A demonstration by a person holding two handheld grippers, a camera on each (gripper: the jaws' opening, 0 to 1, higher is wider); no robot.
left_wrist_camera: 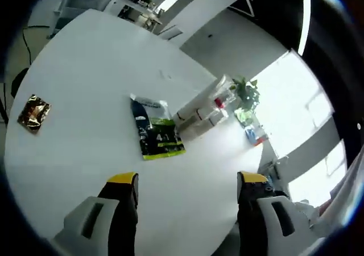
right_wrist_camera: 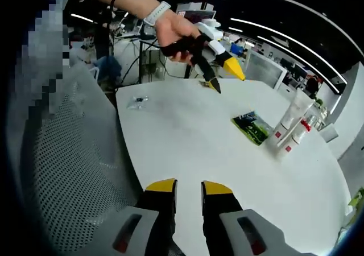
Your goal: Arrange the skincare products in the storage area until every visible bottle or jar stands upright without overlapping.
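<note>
Several white skincare tubes and bottles (left_wrist_camera: 203, 109) with red marks stand clustered at the far side of the round white table (left_wrist_camera: 85, 68). In the right gripper view the same cluster (right_wrist_camera: 291, 125) stands upright at the right. A green-and-black sachet (left_wrist_camera: 156, 128) lies flat just before them, and the sachet (right_wrist_camera: 252, 126) also lies left of the cluster there. My left gripper (left_wrist_camera: 187, 179) hangs wide open above the table's near part, nothing between its jaws. A hand holds that left gripper (right_wrist_camera: 223, 74) high over the table's far side. My right gripper (right_wrist_camera: 189, 187) is low near the table edge, jaws almost together and empty.
A crumpled gold wrapper (left_wrist_camera: 34, 112) lies far left on the table. A small clear wrapper (right_wrist_camera: 138, 101) rests near another edge. A potted plant (left_wrist_camera: 245, 94) and a blue item (left_wrist_camera: 254, 133) sit behind the bottles. A grey mesh chair (right_wrist_camera: 74, 170) stands beside the table.
</note>
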